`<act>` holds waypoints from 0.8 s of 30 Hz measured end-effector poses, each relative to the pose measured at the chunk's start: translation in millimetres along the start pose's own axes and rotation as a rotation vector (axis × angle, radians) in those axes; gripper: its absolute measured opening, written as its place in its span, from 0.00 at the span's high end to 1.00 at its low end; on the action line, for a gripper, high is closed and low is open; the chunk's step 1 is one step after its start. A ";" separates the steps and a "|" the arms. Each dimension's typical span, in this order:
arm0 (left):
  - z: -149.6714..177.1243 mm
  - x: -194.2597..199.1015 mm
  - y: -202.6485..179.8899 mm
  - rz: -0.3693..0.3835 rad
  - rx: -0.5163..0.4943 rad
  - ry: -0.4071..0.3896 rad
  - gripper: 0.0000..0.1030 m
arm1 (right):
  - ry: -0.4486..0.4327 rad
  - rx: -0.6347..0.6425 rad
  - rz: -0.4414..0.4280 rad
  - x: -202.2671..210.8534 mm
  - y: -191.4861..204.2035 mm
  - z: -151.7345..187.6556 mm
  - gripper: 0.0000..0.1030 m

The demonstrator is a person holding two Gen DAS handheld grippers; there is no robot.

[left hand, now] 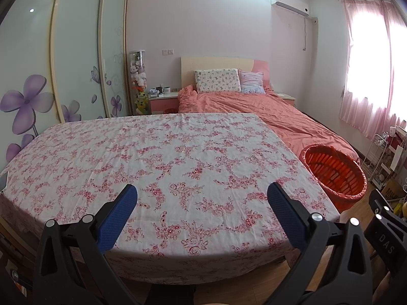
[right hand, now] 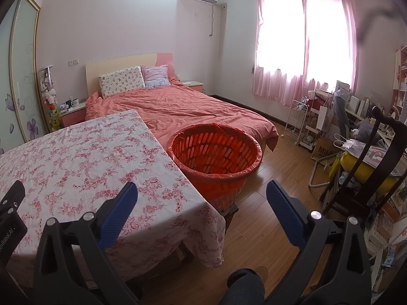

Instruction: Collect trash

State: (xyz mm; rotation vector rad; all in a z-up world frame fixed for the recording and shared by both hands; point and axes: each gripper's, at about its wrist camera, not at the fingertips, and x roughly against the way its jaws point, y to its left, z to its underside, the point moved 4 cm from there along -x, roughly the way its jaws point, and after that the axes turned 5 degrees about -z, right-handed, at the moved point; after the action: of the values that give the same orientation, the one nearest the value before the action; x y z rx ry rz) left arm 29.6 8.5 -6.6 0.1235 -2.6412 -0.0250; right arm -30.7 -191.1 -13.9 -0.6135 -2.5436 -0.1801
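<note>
A table under a pink floral cloth (left hand: 165, 157) (right hand: 76, 152) fills the foreground, and no trash shows on it. An orange slatted basket lined with an orange bag (left hand: 333, 172) (right hand: 216, 157) stands on a low stand off the table's right edge; something dark lies at its bottom. My left gripper (left hand: 202, 195) hovers open over the table's near edge, nothing between its blue pads. My right gripper (right hand: 202, 194) is open too, held over the table's right corner and the floor, just short of the basket. The right gripper's black body (left hand: 386, 218) shows in the left wrist view.
A bed with a coral cover (right hand: 183, 106) lies behind the table and basket. Sliding wardrobe doors (left hand: 63, 63) stand at the left, a nightstand (left hand: 162, 99) beside the bed. A dark chair (right hand: 376, 157), a wire cart (right hand: 302, 124) and desk clutter line the right wall. A person's knee (right hand: 244, 287) shows below.
</note>
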 end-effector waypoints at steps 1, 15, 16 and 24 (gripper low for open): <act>0.1 -0.2 0.1 0.001 -0.001 0.000 0.02 | 0.000 0.000 0.000 0.0 0.1 -0.1 0.04; 0.0 -0.6 0.3 0.002 -0.001 0.002 0.02 | -0.002 0.001 0.001 -1.2 0.5 -1.1 0.04; 0.0 -0.6 0.3 0.002 -0.001 0.002 0.02 | -0.002 0.000 0.000 -1.2 0.6 -1.1 0.04; 0.3 -1.2 0.1 0.003 -0.001 0.004 0.02 | -0.002 0.000 0.000 -1.0 0.7 -1.2 0.04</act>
State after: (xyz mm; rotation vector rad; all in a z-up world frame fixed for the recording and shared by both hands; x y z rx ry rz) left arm 30.6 8.7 -7.4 0.1192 -2.6373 -0.0258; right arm -29.0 -191.2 -13.4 -0.6146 -2.5457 -0.1787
